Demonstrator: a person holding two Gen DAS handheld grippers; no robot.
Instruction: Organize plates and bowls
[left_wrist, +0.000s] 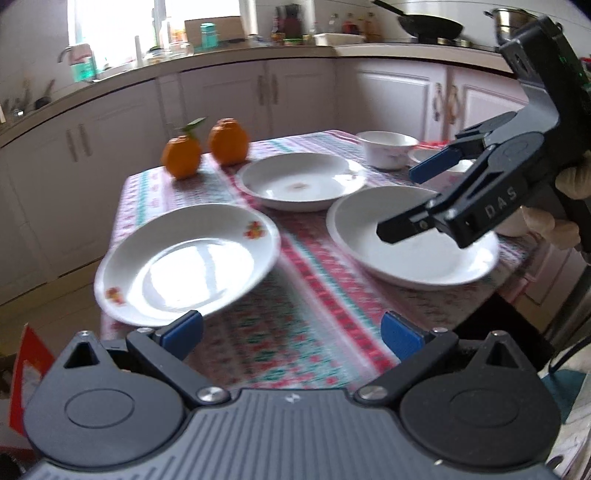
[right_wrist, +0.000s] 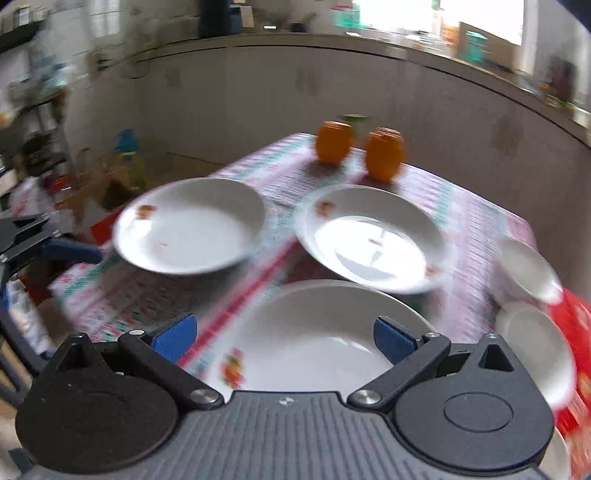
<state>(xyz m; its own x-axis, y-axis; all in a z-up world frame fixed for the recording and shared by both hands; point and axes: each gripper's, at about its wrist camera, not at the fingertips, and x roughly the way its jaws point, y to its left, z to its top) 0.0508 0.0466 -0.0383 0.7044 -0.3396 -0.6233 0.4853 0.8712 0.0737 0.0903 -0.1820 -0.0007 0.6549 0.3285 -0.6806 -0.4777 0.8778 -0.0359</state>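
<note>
White round plates (left_wrist: 186, 264) on patterned tablecloth (left_wrist: 295, 325)

The only readable lettering is "DAS", in pale capitals on the black body of the right gripper (left_wrist: 406, 199), which reaches in from the right of the left wrist frame, at middle height. The bottles (left_wrist: 291, 24) lined along the worktop (left_wrist: 221, 51) at the top of that frame carry labels, but they are too small and blurred to read. The right wrist view shows nothing legible.
</note>
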